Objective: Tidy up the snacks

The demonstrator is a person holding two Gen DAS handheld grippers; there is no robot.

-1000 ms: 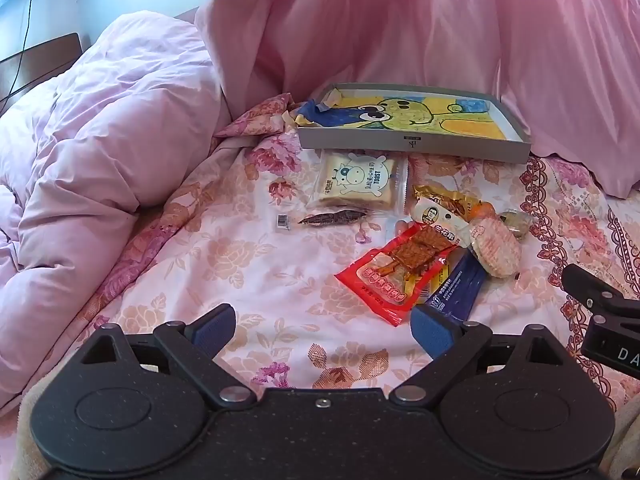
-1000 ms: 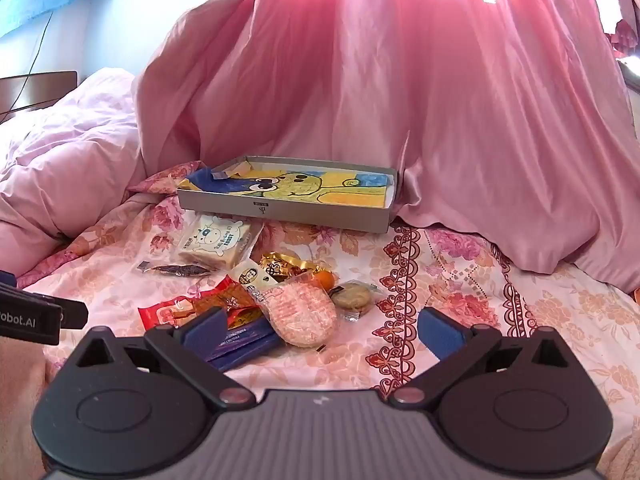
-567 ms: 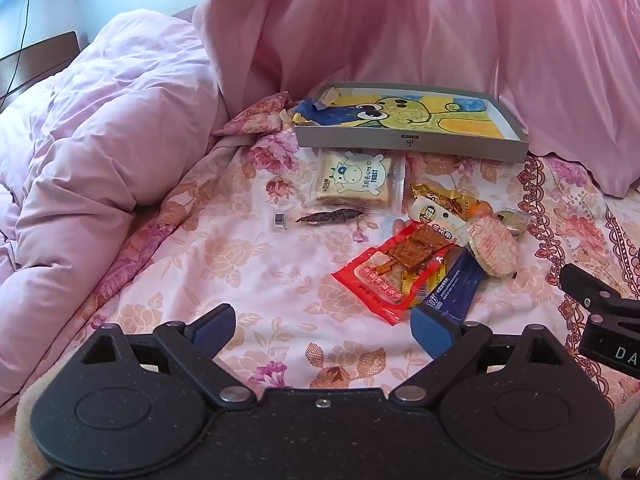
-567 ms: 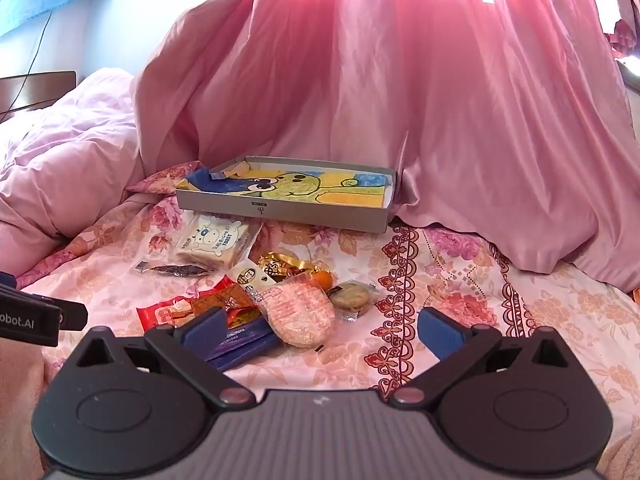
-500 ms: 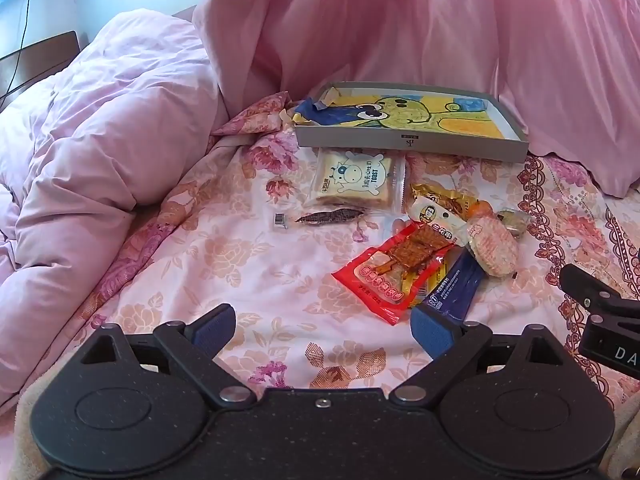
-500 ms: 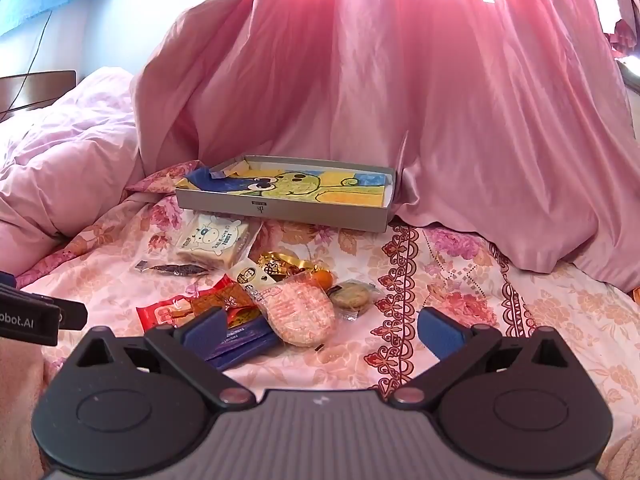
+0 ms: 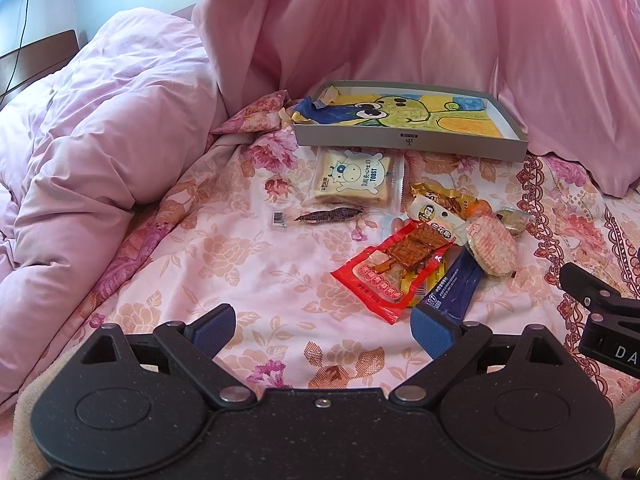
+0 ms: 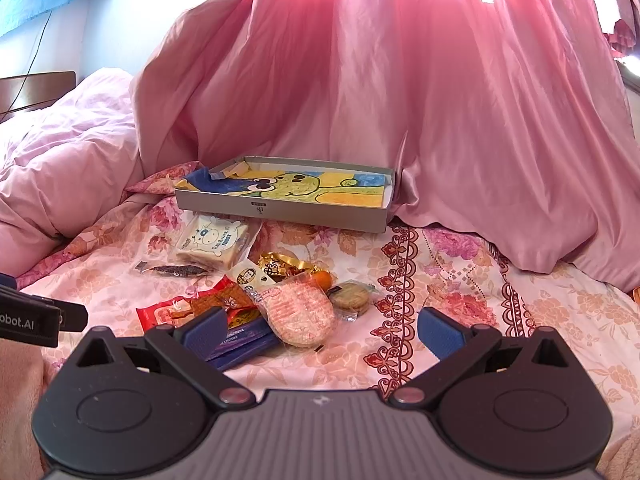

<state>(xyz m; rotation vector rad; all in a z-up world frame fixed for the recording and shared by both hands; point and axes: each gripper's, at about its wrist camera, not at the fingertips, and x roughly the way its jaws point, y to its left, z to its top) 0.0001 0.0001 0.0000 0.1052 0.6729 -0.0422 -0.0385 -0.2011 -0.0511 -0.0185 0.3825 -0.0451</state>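
One shallow grey box (image 7: 408, 142) (a cartoon drawing is lining its floor) is sitting on the floral bedsheet (image 7: 240, 264) against the pink curtain (image 8: 400, 100). Eight wrapped snacks are lying just in front of it: a square toast pack (image 7: 352, 178), a thin dark strip (image 7: 330, 215), a glossy red packet (image 7: 390, 272), a blue bar (image 7: 452, 286), a round pink rice cracker (image 8: 300, 314), a small biscuit (image 8: 351, 297), a white sausage stick (image 7: 434, 216) and a gold wrapper (image 8: 282, 266). Left claw (image 7: 322, 326) and right claw (image 8: 320, 330) are both hovering spread wide, gripping nothing.

Floral sheet (image 7: 224, 264) spread under my view. Pink duvet (image 7: 92, 140) bunched at left. Pink curtain (image 8: 400, 100) draped behind, backlit. Dark headboard (image 7: 36, 56), black cable (image 7: 20, 28) against wall.
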